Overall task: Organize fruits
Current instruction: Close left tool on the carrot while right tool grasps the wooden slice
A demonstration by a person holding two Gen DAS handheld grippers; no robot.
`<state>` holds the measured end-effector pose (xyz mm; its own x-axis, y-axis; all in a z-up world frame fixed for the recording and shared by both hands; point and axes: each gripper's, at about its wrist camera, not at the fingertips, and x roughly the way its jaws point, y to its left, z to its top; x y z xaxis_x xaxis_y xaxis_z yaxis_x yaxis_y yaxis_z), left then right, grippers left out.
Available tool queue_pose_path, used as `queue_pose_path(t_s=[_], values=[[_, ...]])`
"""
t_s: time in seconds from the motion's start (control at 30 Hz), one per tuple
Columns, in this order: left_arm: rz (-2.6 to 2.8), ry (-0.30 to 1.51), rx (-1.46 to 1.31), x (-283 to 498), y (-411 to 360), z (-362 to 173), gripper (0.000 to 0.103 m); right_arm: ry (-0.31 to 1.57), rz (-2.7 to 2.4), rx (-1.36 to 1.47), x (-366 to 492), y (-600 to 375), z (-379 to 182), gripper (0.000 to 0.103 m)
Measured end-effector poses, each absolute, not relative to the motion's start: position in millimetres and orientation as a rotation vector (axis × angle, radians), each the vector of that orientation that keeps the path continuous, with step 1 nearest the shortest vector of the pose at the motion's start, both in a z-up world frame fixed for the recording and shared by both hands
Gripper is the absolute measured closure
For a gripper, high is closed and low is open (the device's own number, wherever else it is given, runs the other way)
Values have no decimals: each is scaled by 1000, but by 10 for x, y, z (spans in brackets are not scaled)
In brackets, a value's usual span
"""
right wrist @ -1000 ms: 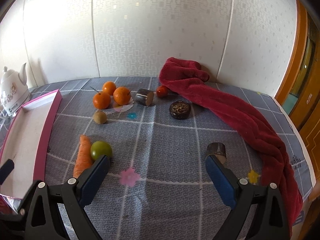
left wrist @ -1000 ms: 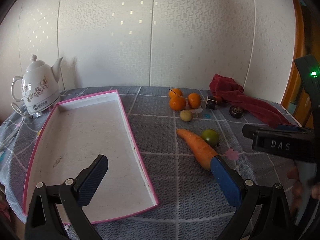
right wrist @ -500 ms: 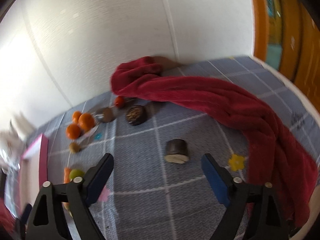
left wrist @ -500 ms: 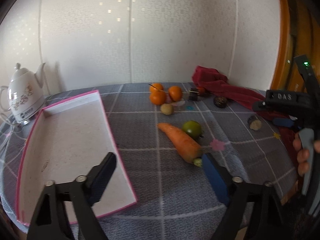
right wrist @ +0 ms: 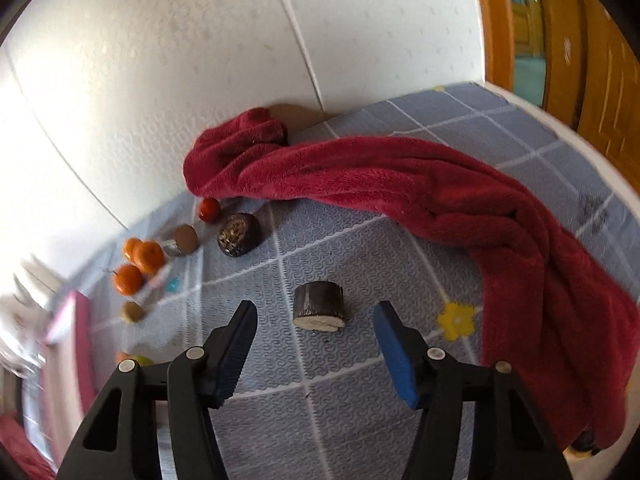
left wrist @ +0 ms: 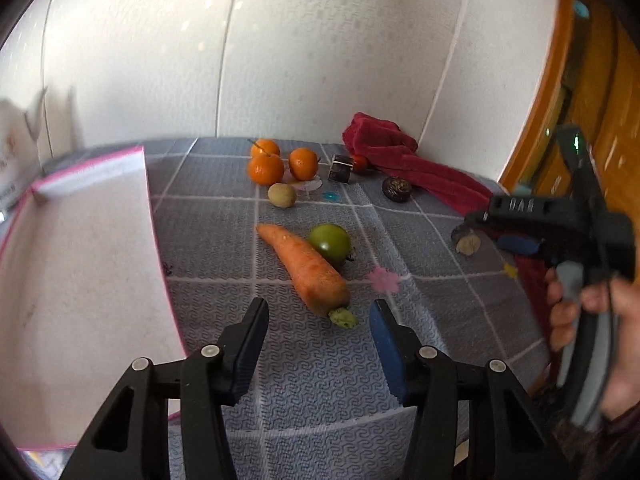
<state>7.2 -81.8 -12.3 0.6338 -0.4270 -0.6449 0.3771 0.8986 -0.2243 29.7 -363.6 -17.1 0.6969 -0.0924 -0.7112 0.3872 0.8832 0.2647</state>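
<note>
Two grippers, both wide open and empty, put me at the approach step: left gripper point(left wrist: 318, 322) frames the carrot point(left wrist: 306, 266) stem end right of the pink tray point(left wrist: 150, 200), right gripper point(right wrist: 316, 326) faces a dark cylinder point(right wrist: 319, 307); next, I judge, advance and close.

The left wrist camera looks forward and down, close over the carrot point(left wrist: 308, 268), toward the white wall. The right wrist camera, tilted, looks close at the red towel point(right wrist: 420, 196) side. Both views share the oranges point(left wrist: 266, 168) point(right wrist: 138, 258) and the towel.
</note>
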Motion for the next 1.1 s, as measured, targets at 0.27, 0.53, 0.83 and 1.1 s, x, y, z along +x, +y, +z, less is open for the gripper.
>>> queue_pose_path(t_s=[0.27, 0.53, 0.83, 1.1], values=[[-472, 796, -66, 242, -936, -138, 50, 825, -314, 327, 422, -3551, -267, 56], [-443, 857, -59, 456, -1028, -286, 66, 843, -277, 312, 428, -3488, -297, 70], [-444, 790, -43, 306, -937, -223, 68, 878, -272, 340, 511, -3509, -374, 70], [-417, 702, -85, 153, -737, -18, 70, 844, -217, 307, 473, -3398, -313, 70]])
